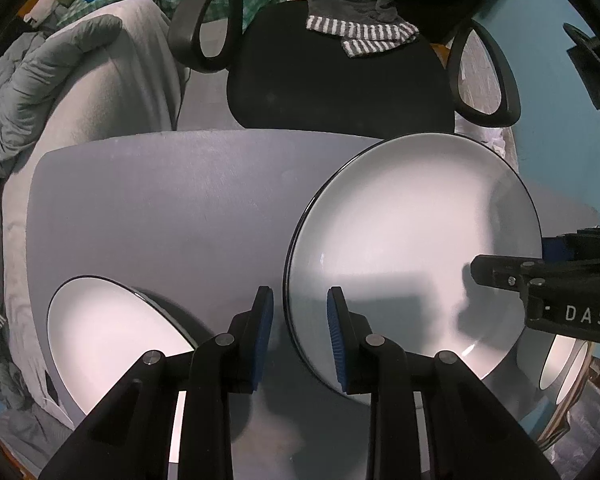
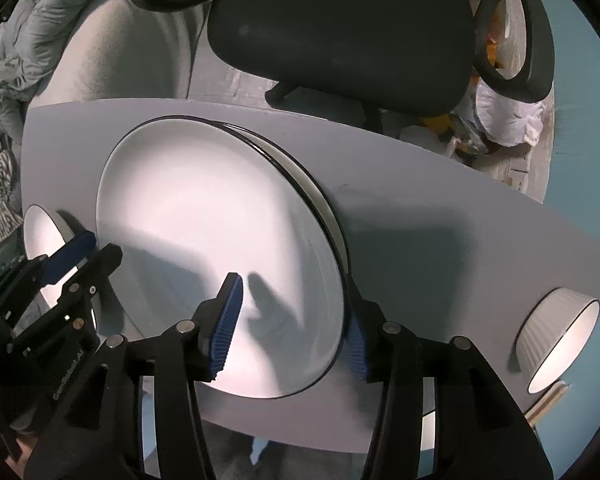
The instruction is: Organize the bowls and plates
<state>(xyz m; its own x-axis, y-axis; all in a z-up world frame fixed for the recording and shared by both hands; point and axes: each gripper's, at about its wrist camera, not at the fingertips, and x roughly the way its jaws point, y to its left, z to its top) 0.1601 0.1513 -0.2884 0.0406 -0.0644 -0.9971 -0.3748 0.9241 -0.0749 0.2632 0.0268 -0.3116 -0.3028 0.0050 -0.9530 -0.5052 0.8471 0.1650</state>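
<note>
Both blue pads of my right gripper (image 2: 292,330) stand apart, straddling the near rim of the top plate (image 2: 220,248) stacked on the grey table (image 2: 440,208). I see my left gripper (image 1: 300,334) also spread, gripping nothing, at the plate's left edge.

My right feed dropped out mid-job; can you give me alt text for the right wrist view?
The right hand-held gripper straddles the near rim of a large white plate stacked on another plate, jaws open. The left hand-held gripper reaches in from the left, and a ribbed white bowl sits at the grey table's right end.
</note>
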